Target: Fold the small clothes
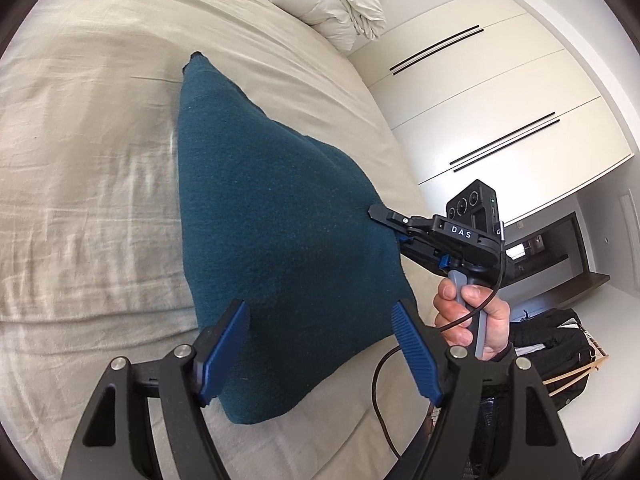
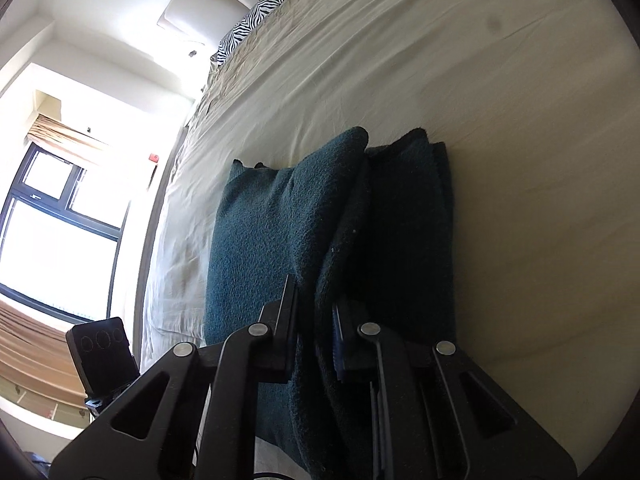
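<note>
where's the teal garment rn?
Teal garment lies on the beige bedsheet, its right edge pinched and lifted by the right gripper; the left gripper is open at its near end.

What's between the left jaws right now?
Only the teal cloth, lying behind the open left gripper, not pinched; the left wrist view shows it.

The near edge of the teal garment (image 1: pixel 280 220) hides behind the left tongs (image 1: pixel 320 350) in the left wrist view, the bed (image 1: pixel 80 160) beside it smeared by blur. In the right wrist view, the right tongs (image 2: pixel 316 332) bury their blue pads in a fold of cloth, and the garment's lower part is cut off by the frame's bottom edge.
</note>
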The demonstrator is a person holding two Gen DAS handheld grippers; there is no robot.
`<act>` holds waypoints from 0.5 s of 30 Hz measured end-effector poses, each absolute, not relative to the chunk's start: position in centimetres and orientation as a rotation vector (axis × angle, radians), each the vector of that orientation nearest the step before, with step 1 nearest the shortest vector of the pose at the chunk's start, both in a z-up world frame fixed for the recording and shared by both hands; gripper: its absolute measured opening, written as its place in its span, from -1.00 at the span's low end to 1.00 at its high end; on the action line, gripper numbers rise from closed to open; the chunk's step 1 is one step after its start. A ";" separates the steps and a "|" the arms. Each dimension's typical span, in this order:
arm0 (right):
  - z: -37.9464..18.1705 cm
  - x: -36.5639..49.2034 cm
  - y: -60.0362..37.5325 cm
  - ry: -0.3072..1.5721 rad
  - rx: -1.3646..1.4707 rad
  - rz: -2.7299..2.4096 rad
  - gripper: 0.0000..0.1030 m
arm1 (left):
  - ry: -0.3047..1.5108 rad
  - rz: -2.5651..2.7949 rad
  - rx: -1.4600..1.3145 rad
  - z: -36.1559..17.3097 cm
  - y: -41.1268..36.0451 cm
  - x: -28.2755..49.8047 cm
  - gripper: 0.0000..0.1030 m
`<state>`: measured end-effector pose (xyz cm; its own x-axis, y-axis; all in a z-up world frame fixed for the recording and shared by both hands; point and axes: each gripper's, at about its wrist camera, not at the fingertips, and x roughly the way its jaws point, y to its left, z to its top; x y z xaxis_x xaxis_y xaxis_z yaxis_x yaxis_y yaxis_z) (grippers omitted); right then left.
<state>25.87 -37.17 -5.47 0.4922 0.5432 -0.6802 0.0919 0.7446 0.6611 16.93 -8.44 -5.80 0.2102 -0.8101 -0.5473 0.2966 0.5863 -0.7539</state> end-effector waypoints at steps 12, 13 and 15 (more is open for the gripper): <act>-7.6 22.9 -40.1 1.056 0.787 0.248 -0.77 | 1.119 -0.820 -0.528 -6.3 -10.2 18.5 0.46; -7.4 22.9 -40.7 1.053 0.778 0.249 -0.77 | 1.116 -0.817 -0.524 -6.2 -10.3 18.7 0.46; -8.3 22.1 -40.5 1.053 0.780 0.250 -0.77 | 1.103 -0.812 -0.530 -6.1 -10.2 19.3 0.46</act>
<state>22.12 -40.46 -8.34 0.4961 0.5355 -0.6834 0.1706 0.7117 0.6815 19.28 -10.24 -6.06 0.2188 -0.7932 -0.5683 0.3062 0.6088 -0.7319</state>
